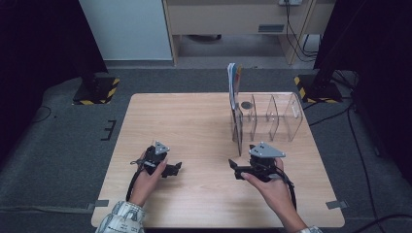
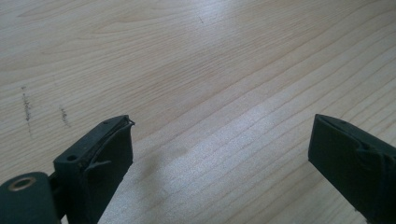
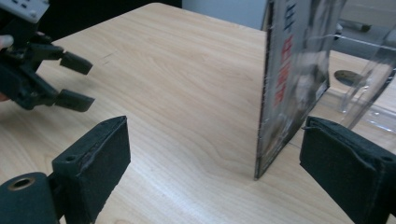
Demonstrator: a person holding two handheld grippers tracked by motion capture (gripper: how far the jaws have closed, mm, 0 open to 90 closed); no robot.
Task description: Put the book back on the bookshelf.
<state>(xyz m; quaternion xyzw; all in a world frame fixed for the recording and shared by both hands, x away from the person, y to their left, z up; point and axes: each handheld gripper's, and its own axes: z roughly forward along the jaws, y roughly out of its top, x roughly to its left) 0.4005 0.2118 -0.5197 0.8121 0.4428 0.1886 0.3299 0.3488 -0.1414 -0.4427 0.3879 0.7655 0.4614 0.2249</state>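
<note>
1. Pale wood grain covers the table [image 1: 194, 126], on which a clear acrylic rack [image 1: 277, 119] with several slots stands at the far right.
2. A thin magazine [image 3: 292, 79] stands upright in the rack's nearest slot, its lower corner touching the tabletop and its top rising above the dividers.
3. The right gripper [image 3: 215, 163] rests low near the table's front edge, jaws spread wide and holding nothing; in the right gripper view the magazine stands between them, close to one jaw but apart from it.
4. The left gripper [image 2: 219, 154] sits well apart to the left, jaws also wide open over bare wood, gripping nothing.
5. A small dark round object [image 1: 246, 105] lies inside the rack.
</note>
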